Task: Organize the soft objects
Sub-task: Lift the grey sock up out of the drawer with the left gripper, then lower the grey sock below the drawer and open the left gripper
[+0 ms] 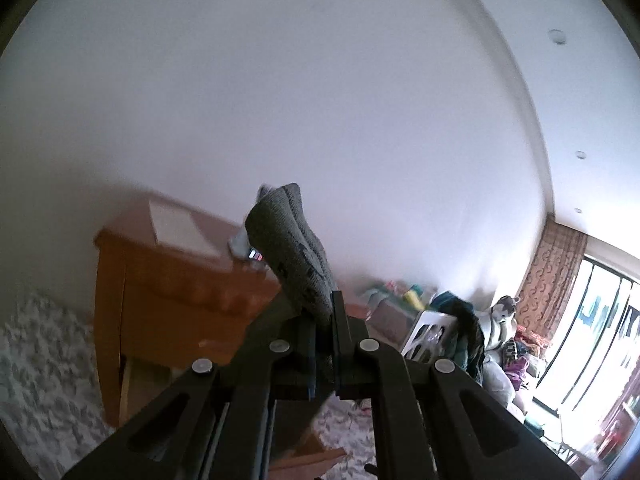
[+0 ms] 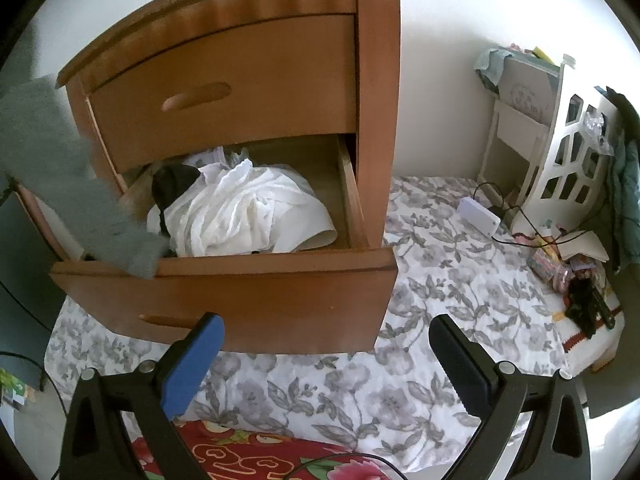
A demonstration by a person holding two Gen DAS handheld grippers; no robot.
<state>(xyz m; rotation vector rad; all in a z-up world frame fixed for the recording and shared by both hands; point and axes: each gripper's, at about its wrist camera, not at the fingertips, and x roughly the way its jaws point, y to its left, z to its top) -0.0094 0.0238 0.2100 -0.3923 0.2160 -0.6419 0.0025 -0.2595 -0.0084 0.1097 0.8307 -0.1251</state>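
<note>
Grey sock (image 1: pixel 294 248) between left tongs (image 1: pixel 324 312)

Ahead of the open right tool, a wooden nightstand (image 2: pixel 280 80) stands on a grey floral sheet (image 2: pixel 440 280). Its pulled-out lower drawer (image 2: pixel 240 292) holds crumpled white cloth (image 2: pixel 240 212) and a dark garment (image 2: pixel 172 188); a grey knit piece (image 2: pixel 80 184) drapes over the drawer's left front edge.

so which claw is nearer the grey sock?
Left. The left claw is shut on the grey sock, holding it up. The right claw is open, low before the open drawer, apart from the sock.
</note>
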